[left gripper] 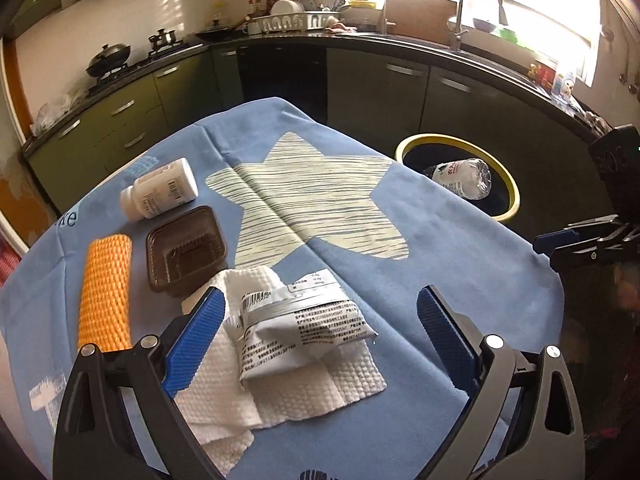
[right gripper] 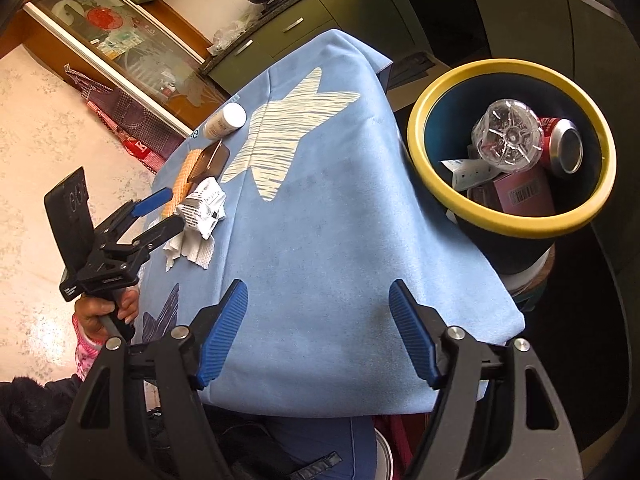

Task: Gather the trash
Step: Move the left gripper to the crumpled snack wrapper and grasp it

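Blue star-printed tablecloth (left gripper: 420, 240) carries a crumpled printed wrapper (left gripper: 304, 328) on paper towels (left gripper: 280, 392), between the spread-apart left gripper (left gripper: 320, 344). Right gripper (right gripper: 318, 332), also apart, hovers empty near the yellow-rimmed bin (right gripper: 512, 224), whose lower contents are hidden beneath a plastic bottle (right gripper: 508, 140).

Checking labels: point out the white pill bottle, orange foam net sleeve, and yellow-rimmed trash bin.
white pill bottle (left gripper: 162, 189), left wrist view, label on its side
orange foam net sleeve (left gripper: 105, 292), left wrist view, mid-length
yellow-rimmed trash bin (right gripper: 516, 226), right wrist view, near rim
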